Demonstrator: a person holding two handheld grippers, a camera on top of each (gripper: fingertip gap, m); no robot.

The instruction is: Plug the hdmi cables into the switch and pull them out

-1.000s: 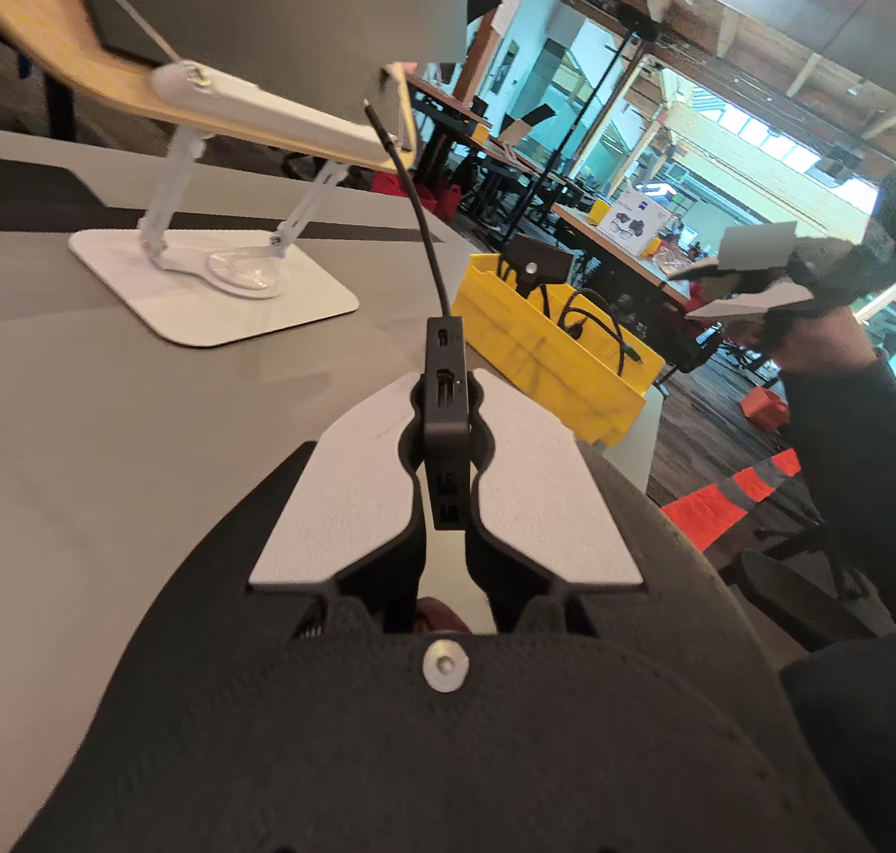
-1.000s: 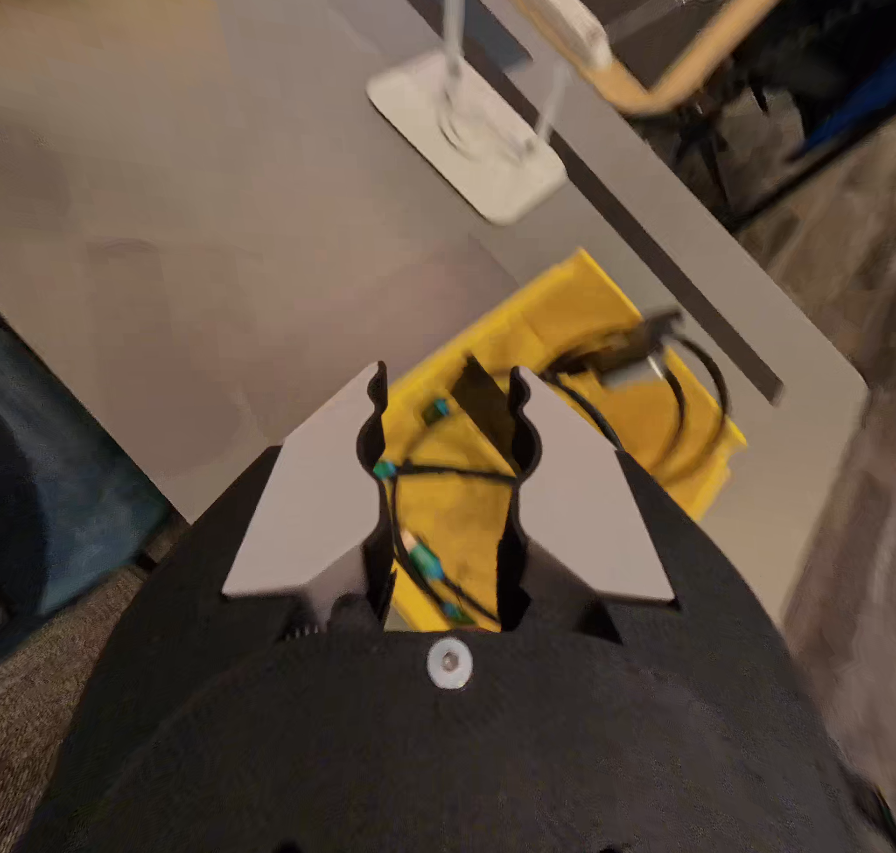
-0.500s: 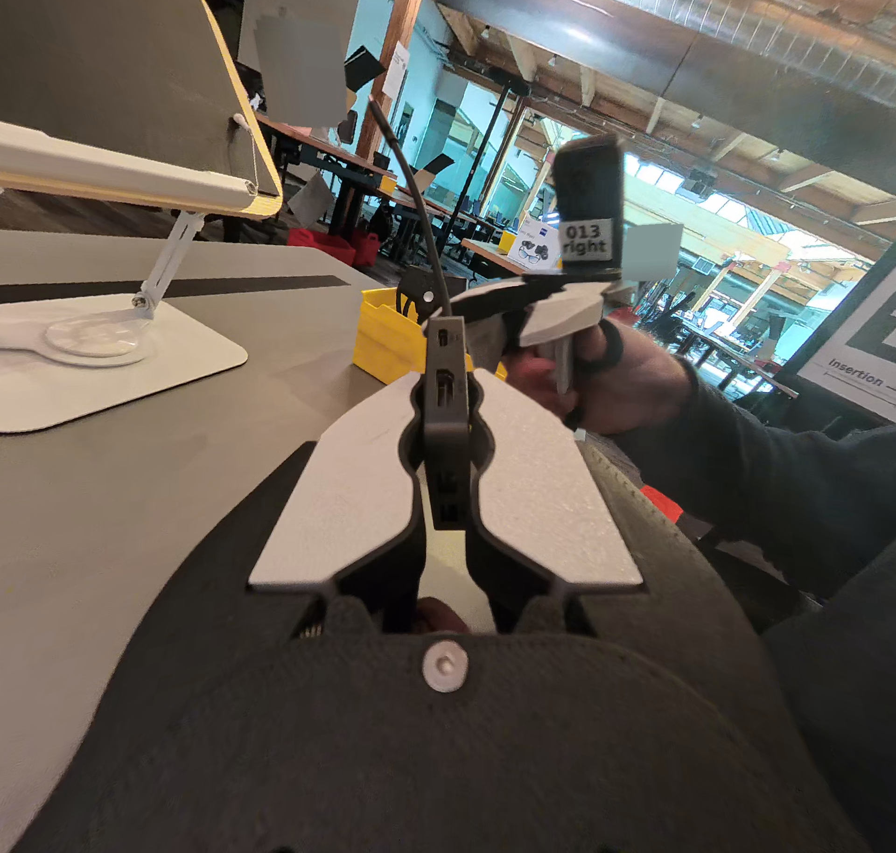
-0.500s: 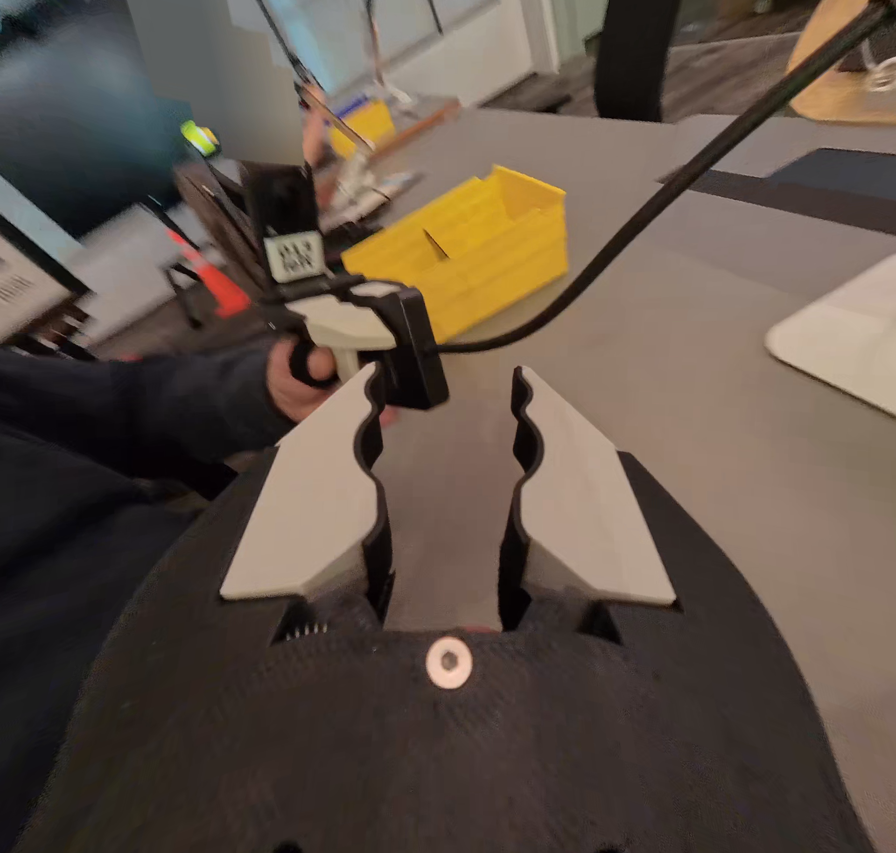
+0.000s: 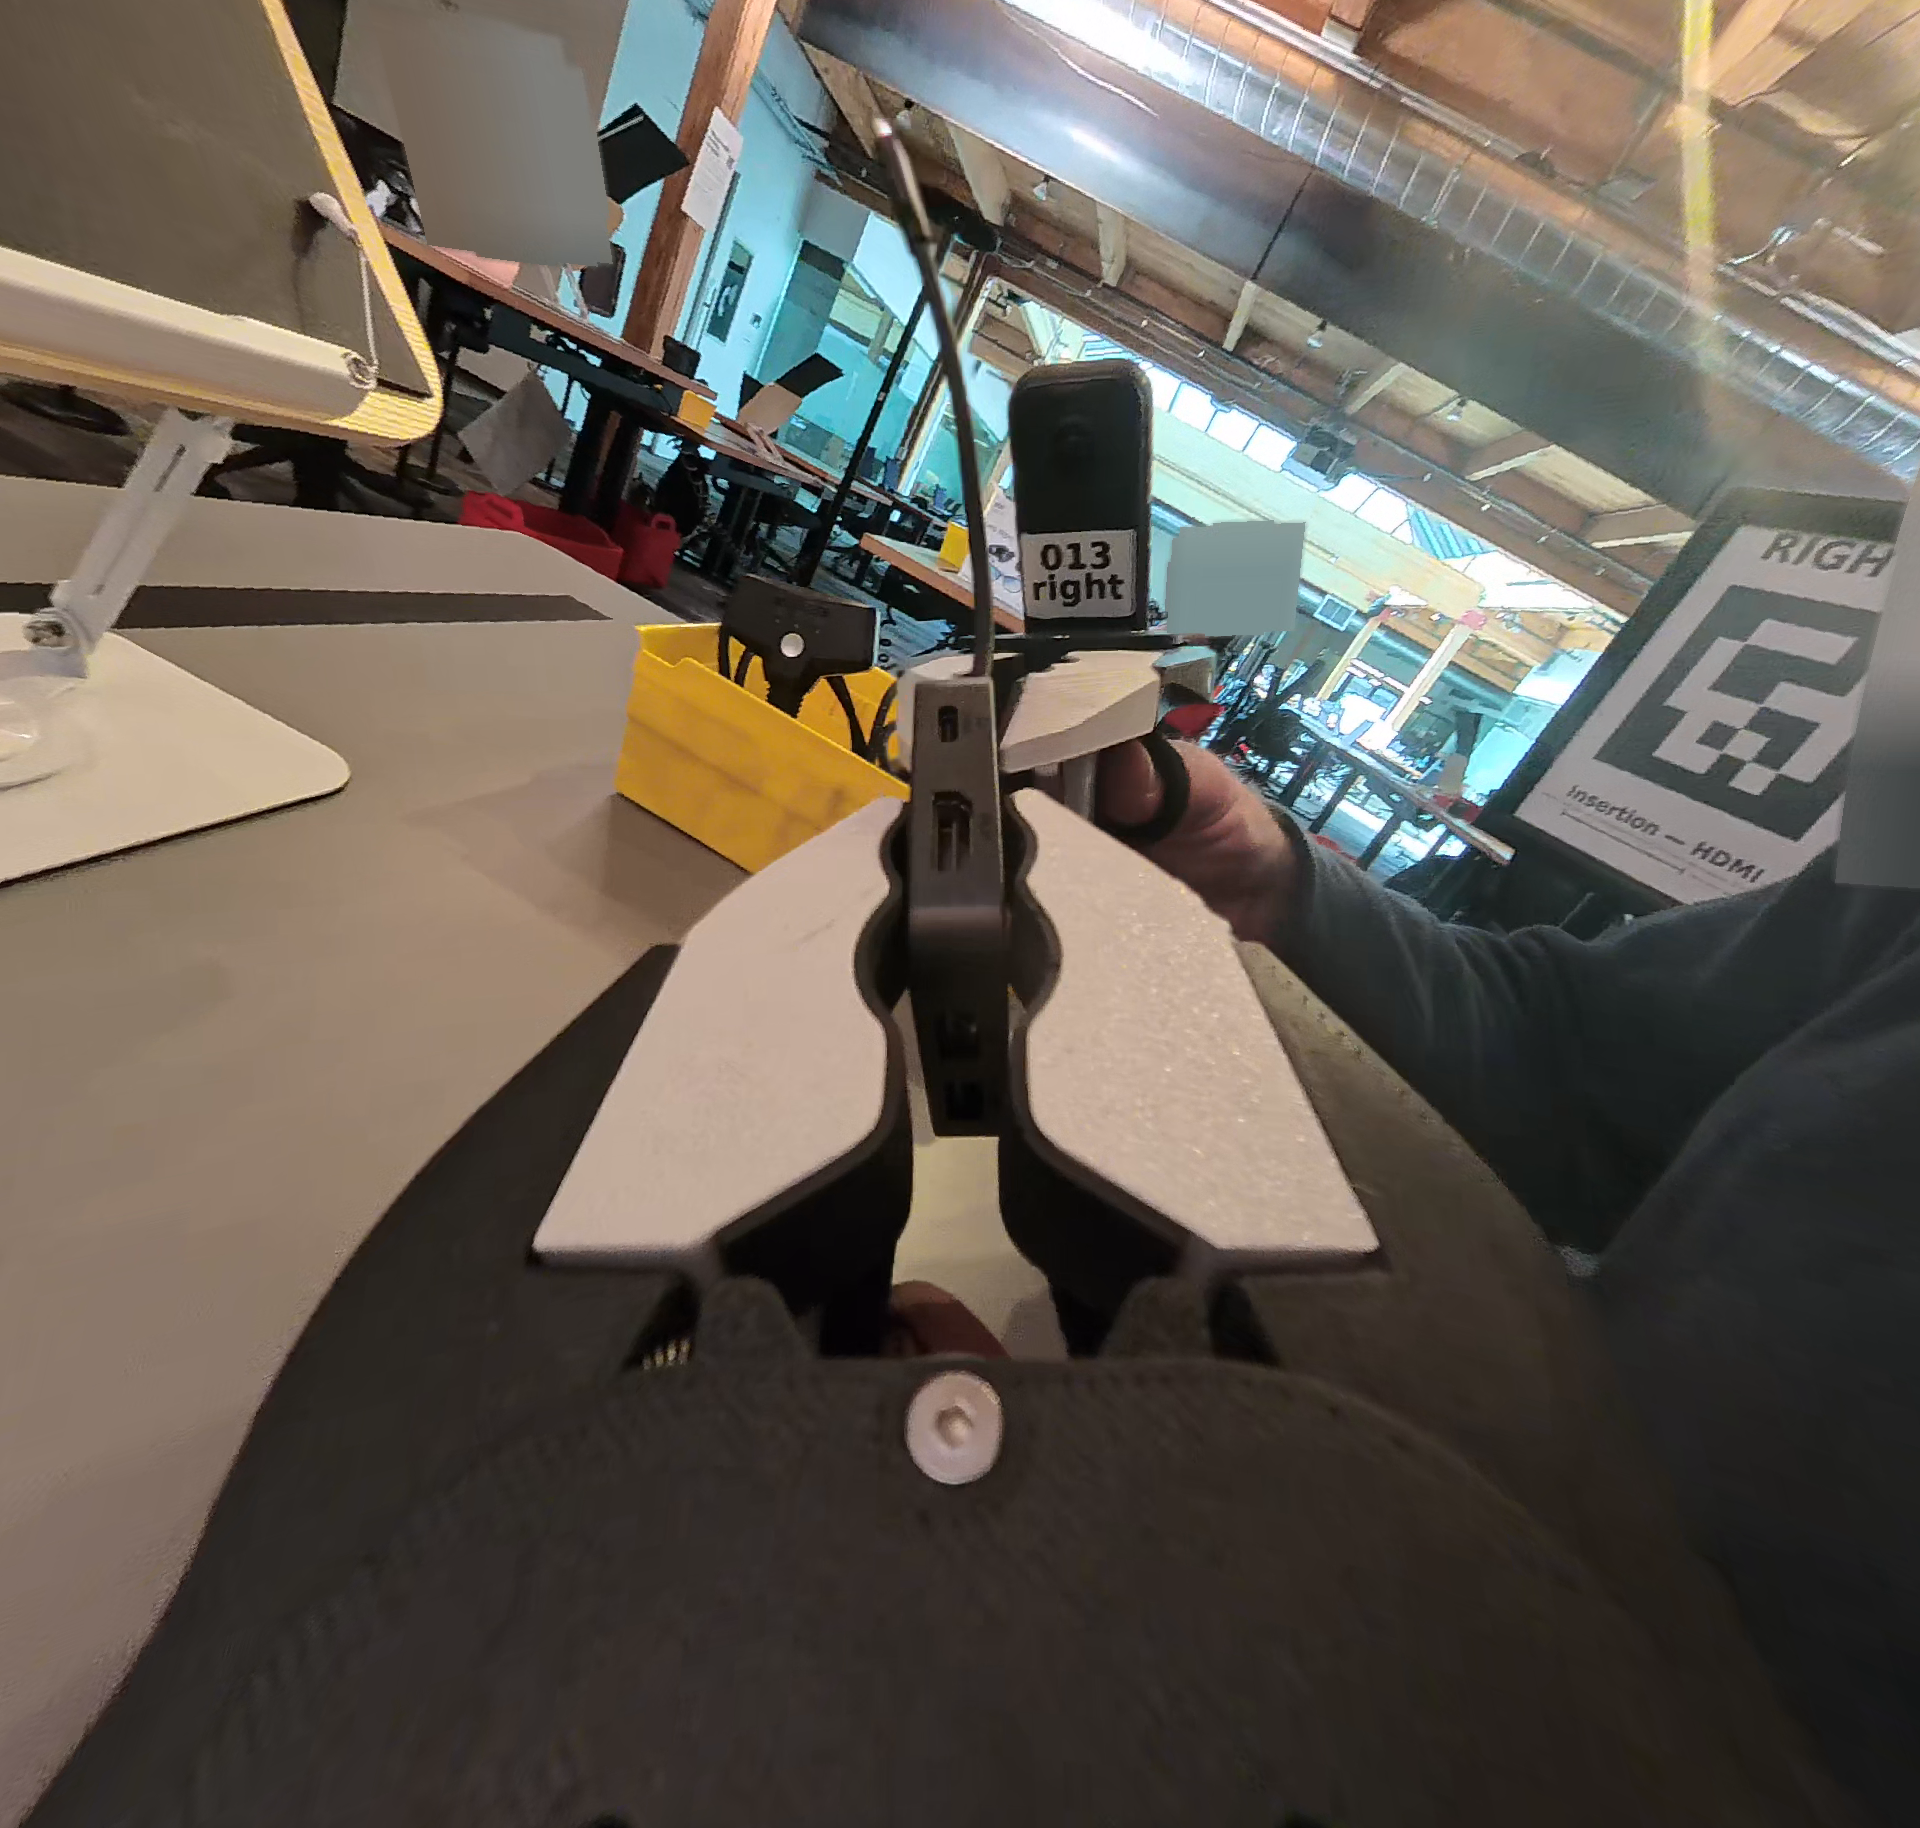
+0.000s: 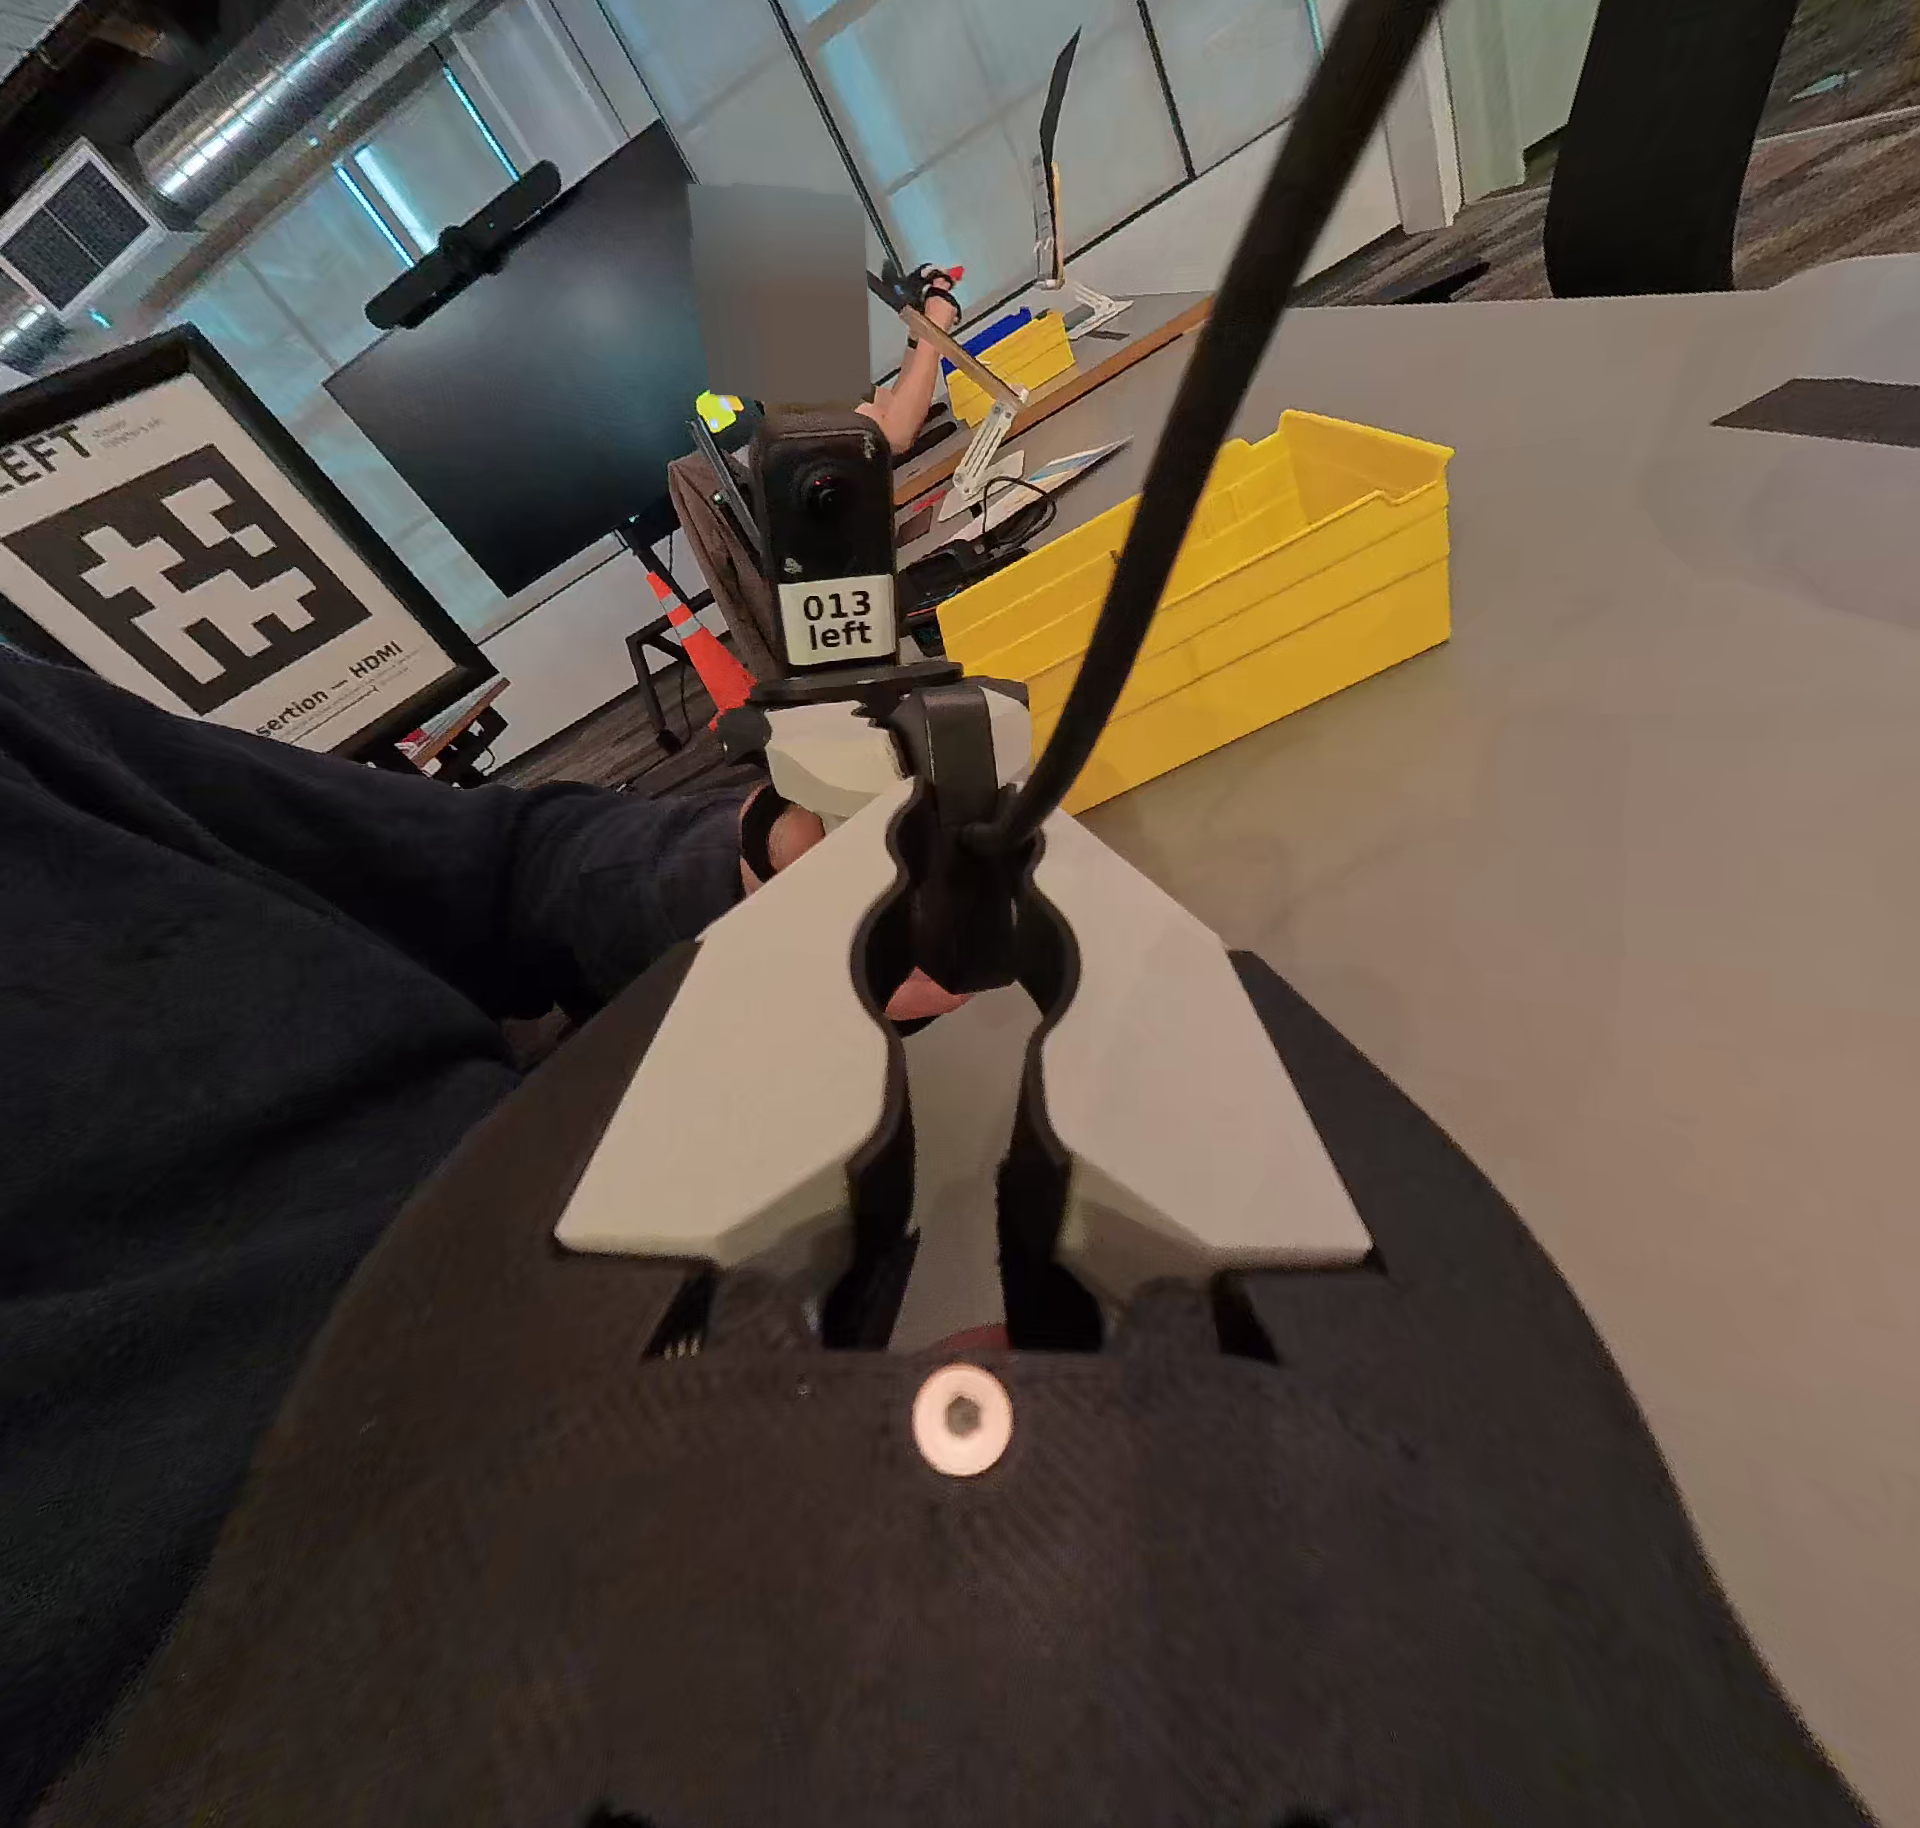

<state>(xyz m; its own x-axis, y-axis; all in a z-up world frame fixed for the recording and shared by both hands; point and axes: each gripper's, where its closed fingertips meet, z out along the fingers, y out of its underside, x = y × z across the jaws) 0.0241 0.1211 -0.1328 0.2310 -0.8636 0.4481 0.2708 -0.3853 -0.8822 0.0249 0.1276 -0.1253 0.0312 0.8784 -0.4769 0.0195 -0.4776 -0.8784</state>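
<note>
Two grippers meet on one small dark switch (image 5: pixel 956 905): the left gripper (image 5: pixel 954 931) clamps its slim body edge-up above the grey table (image 5: pixel 312 999), the right gripper (image 6: pixel 961 905) pinches its cable end. It looks light, rigid, smooth-sided; grip the flat faces. Its stiff black cable (image 6: pixel 1195 407) arcs away, and beyond the switch sits a yellow bin (image 6: pixel 1247 604) of spare leads

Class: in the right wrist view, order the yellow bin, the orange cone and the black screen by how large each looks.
1. black screen
2. yellow bin, close behind; it is nearer the camera, so the ranking is unsure
3. orange cone
</note>
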